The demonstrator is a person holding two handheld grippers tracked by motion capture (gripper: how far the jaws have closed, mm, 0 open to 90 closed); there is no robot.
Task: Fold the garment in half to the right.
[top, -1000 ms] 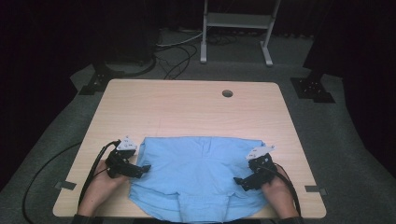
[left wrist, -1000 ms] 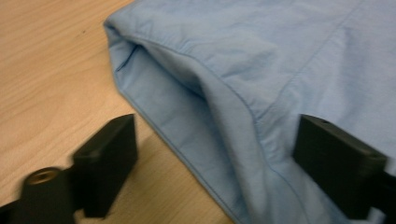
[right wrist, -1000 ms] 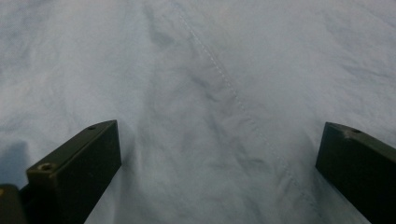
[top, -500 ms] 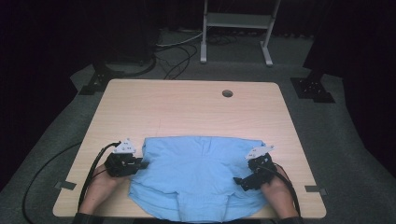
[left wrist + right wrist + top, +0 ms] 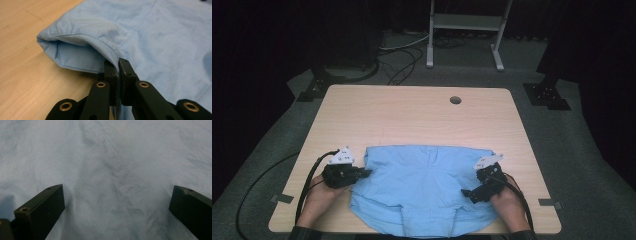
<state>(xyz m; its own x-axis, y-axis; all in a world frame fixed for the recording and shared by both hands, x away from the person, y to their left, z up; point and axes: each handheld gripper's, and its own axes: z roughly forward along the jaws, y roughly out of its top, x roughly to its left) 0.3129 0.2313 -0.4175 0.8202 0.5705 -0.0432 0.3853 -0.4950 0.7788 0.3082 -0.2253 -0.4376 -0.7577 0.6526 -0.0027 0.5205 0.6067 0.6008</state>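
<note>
The blue garment [image 5: 424,190] is lying low centre on the table [image 5: 412,120]; the left gripper [image 5: 117,70], having just closed, is pinching its left hem, while the right gripper [image 5: 117,202] is hovering wide apart over its right side.

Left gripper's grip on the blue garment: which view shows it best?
Left gripper view: the left gripper has its jaws shut on a hem of the blue garment. High view shows that gripper at the garment's edge, contact too small. Right gripper view shows cloth.

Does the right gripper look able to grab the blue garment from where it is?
Probably yes: the right gripper hangs with open fingers right over the blue garment, nothing between. The left gripper already pinches its hem.
</note>
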